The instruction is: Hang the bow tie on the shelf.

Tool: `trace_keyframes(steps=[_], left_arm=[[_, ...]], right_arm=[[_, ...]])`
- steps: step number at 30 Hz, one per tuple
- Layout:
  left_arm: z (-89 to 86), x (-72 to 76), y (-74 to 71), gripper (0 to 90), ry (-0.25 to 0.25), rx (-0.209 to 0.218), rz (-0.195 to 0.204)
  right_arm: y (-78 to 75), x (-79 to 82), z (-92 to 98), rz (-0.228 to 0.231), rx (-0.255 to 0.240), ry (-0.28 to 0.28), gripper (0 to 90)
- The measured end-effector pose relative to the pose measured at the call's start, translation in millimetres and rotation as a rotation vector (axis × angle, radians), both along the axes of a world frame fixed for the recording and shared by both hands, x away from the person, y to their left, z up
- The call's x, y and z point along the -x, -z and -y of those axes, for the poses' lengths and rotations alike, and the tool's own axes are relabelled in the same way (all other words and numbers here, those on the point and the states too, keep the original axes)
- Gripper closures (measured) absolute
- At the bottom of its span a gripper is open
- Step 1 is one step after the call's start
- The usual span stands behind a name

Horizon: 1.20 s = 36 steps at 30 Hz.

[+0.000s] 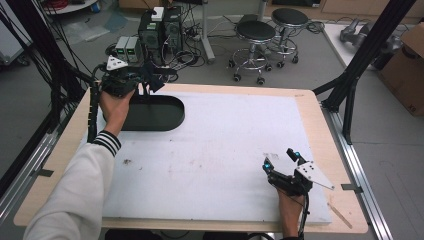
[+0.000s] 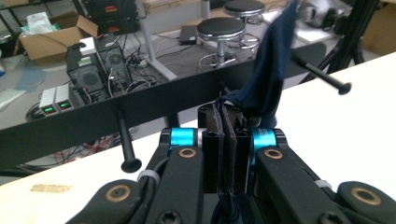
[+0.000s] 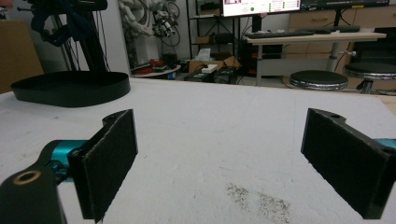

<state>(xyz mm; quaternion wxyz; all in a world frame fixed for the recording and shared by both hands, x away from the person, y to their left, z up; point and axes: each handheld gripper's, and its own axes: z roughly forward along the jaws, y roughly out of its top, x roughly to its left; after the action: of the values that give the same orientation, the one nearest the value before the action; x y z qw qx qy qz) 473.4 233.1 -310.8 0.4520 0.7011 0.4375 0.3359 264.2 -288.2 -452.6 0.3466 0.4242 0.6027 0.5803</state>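
Left gripper (image 1: 150,80) clamped, right gripper (image 1: 282,161) agape.

The high view looks forward and down over the whole table (image 1: 210,150) — each gripper view sits low, skimming its surface; all share the black tray (image 1: 155,114) at the far left corner.

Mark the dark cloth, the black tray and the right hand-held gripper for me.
Dark cloth (image 2: 271,70), left gripper view, mid-fold above the shut jaws.
Black tray (image 1: 172,112), high view, its right rim.
Right hand-held gripper (image 1: 281,161), high view, midway between its open fingertips.
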Motion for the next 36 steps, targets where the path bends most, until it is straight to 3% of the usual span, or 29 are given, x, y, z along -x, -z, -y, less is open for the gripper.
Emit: trace_keyframes(steps=[16, 36], left_arm=[[9.1, -3.0, 10.1, 86.9, -0.029, -0.066, -0.018], [9.1, -0.3, 22.4, 83.2, -0.025, -0.042, -0.026]], right_arm=[[0.0, 0.1, 0.2, -0.001, -0.003, -0.002, 9.8], [0.1, 0.1, 0.2, 0.001, -0.001, -0.001, 9.7]])
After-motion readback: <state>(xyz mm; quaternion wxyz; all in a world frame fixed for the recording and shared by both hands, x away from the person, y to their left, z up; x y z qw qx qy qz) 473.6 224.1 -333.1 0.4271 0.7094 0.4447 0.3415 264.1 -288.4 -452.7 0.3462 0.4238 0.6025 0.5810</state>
